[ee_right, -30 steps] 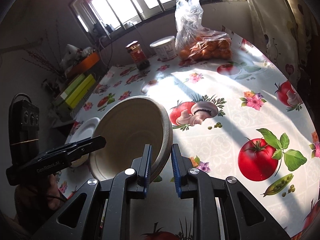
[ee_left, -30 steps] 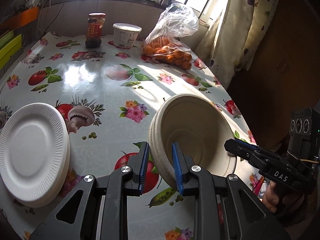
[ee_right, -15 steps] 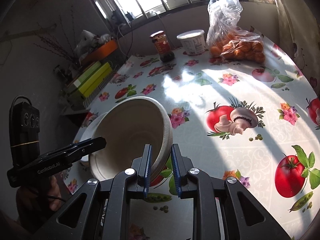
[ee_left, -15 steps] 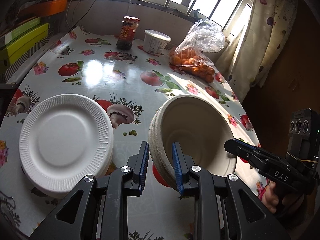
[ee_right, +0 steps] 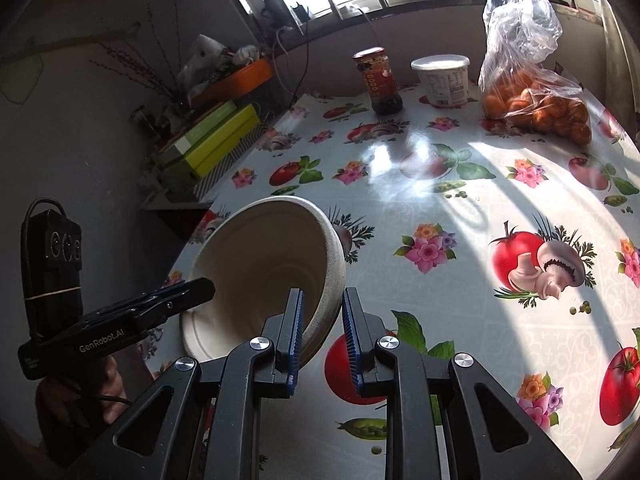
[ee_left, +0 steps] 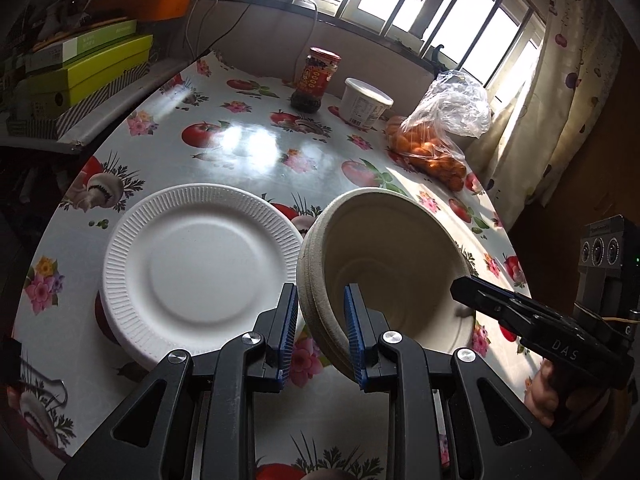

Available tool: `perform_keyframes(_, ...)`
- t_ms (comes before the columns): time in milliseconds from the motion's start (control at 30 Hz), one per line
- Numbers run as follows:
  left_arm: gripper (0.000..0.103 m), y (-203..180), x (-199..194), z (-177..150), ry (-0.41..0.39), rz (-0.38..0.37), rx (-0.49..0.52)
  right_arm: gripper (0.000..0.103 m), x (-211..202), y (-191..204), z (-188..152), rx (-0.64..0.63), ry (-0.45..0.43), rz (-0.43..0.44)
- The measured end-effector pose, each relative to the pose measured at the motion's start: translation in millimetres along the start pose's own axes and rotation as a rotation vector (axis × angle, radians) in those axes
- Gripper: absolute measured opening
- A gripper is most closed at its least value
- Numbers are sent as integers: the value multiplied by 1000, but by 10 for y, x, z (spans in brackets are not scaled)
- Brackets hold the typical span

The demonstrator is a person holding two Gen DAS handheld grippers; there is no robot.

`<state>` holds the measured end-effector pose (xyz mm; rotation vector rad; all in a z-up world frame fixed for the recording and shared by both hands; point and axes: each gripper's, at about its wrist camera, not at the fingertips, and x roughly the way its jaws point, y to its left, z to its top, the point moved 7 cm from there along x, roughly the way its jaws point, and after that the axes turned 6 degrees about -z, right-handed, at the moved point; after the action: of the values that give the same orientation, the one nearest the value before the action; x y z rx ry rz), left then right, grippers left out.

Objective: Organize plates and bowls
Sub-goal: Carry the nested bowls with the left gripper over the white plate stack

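Beige moulded-fibre stack of nested round bowls (ee_left: 384, 264), tilted and lifted clear of the flowered oilcloth table (ee_left: 248, 148); pinched at opposite rims by left gripper (ee_left: 322, 334) and right gripper (ee_right: 322, 338), both clamped; white ribbed paper plates (ee_left: 200, 276) stacked just left of the left tongs.

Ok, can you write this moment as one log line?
bowls: tilted, above table | left gripper: clamps rim | right gripper: clamps opposite rim | plates: beside

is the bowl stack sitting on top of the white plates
No, the bowl stack is held tilted beside the white plates, not resting on them.
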<state>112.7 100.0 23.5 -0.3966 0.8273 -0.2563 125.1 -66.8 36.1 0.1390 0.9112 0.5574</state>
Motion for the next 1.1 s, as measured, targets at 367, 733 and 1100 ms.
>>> perform_keyframes(367, 25, 436, -187, 82, -28, 61, -55, 19, 299, 415, 144, -50, 26, 48)
perform_keyframes(733, 25, 832, -265, 147, -33, 125, -88, 19, 655, 716, 237, -78, 57, 83)
perform_keyframes(1100, 25, 1016, -184, 191, -17, 157, -99, 19, 844, 802, 284, -84, 68, 85)
